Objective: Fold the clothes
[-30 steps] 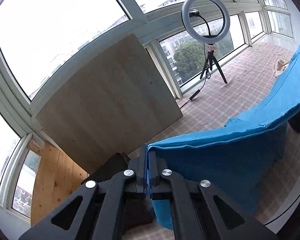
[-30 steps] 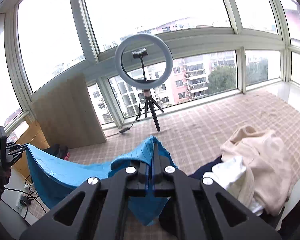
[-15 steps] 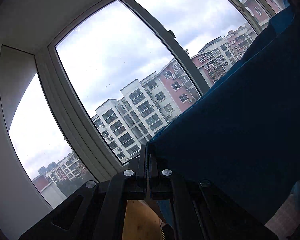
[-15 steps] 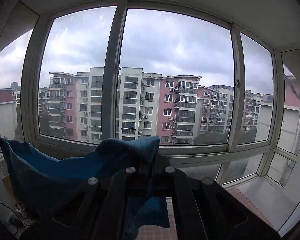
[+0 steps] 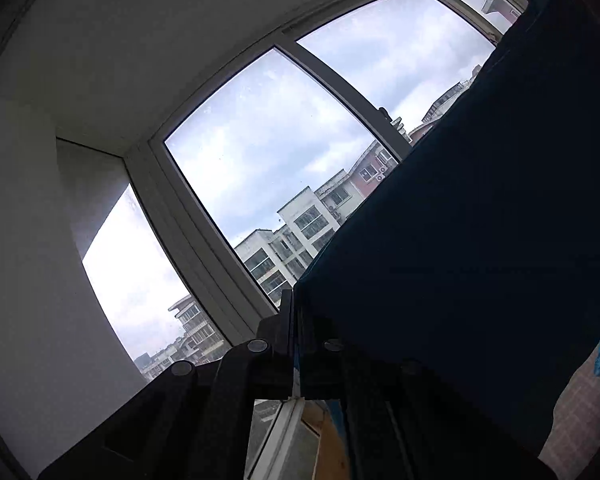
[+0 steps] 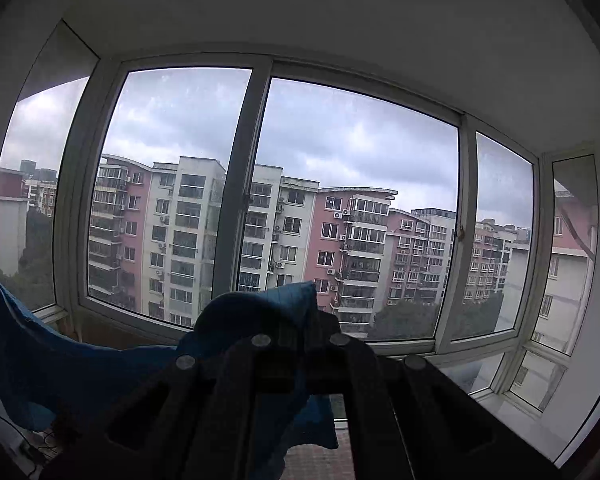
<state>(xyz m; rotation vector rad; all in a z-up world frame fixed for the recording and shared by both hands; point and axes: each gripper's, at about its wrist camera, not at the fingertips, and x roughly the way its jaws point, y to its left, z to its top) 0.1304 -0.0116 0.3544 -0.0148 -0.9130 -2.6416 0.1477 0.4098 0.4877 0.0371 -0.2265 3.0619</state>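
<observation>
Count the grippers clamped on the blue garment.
2. The left gripper pinches one edge of the blue garment; the right gripper pinches another bunched edge. Fabric below the frames stays hidden.

Only slivers of the pale checked floor (image 5: 580,412) show, at the lower right of the left wrist view and as a reddish patch (image 6: 320,462) low in the right wrist view; both visible strips look bare.
</observation>
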